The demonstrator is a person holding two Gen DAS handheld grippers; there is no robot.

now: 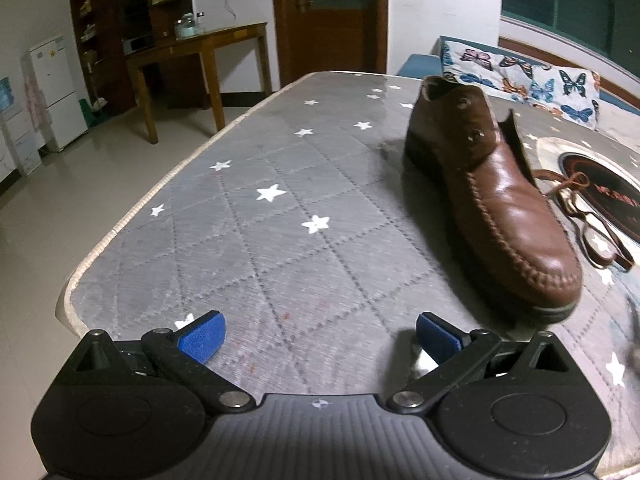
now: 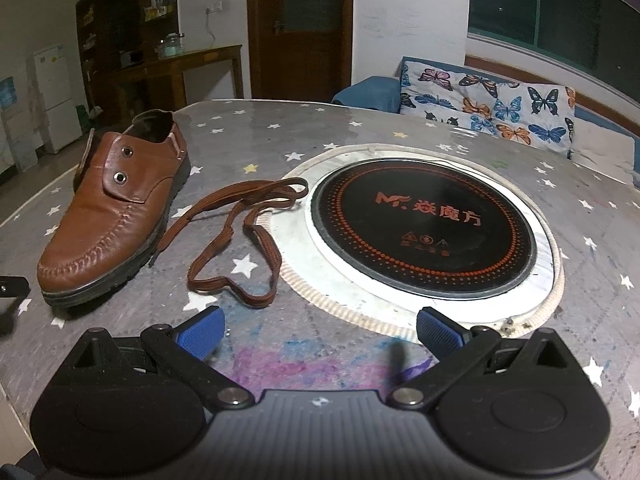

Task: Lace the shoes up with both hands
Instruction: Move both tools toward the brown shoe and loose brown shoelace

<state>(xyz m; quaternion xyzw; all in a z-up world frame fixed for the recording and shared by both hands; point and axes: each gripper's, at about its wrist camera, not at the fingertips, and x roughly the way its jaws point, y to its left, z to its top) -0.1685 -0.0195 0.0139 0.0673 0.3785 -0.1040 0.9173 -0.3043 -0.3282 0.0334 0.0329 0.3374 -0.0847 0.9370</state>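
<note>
Both tongs, left tongs [image 1: 318, 338] and right tongs [image 2: 318, 334], gaping wide, empty, unlaced shoe [image 2: 116, 208] hollow, lace [image 2: 240, 232] beside it

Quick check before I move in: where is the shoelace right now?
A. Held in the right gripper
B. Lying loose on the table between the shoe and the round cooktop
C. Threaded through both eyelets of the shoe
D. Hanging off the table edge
B: the shoelace lies loose on the table between the shoe and the cooktop; both visible eyelets are empty, and the right gripper is open and holds nothing.
</note>
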